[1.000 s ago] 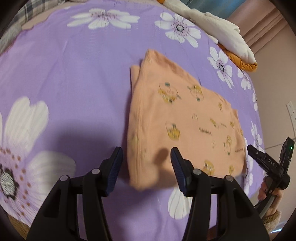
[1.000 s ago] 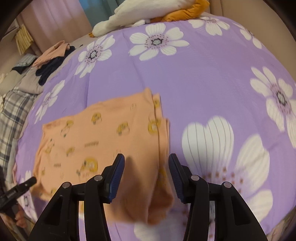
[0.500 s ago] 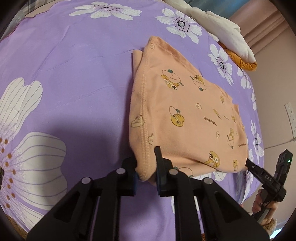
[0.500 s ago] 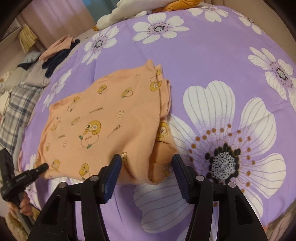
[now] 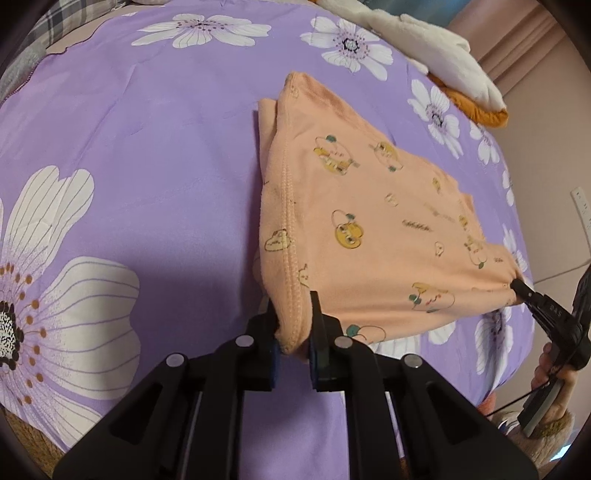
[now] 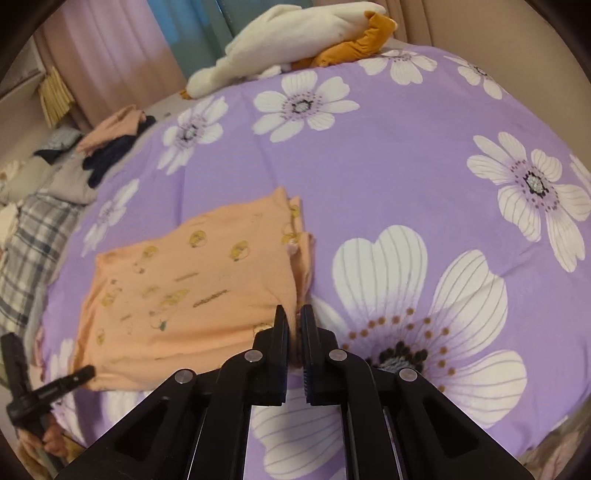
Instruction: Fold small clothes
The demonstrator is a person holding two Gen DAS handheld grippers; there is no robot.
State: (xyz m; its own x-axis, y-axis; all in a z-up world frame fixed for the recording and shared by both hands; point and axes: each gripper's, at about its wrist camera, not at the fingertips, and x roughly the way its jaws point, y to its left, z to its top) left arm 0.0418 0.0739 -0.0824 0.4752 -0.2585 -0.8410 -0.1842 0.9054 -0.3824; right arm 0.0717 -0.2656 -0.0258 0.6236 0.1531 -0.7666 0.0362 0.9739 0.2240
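A small peach garment [image 5: 369, 229] with yellow cartoon prints lies partly folded on the purple flowered bedspread [image 5: 147, 155]. My left gripper [image 5: 293, 325] is shut on its near hemmed corner, lifting it slightly. My right gripper [image 6: 294, 325] is shut on the other near corner of the garment [image 6: 192, 291]. Each gripper shows in the other's view: the right one [image 5: 517, 286] at the garment's right corner, the left one [image 6: 86, 371] at its lower left corner.
A white and orange bundle [image 6: 306, 33] lies at the bed's far edge. Folded pink, dark and grey clothes [image 6: 107, 144] and a plaid cloth [image 6: 33, 236] lie at the left. The bedspread's near edge [image 6: 517, 435] drops off close to me.
Both grippers went from open above the garment to shut on its near corners, the left first, then the right. The near edge is now lifted and pulled taut.
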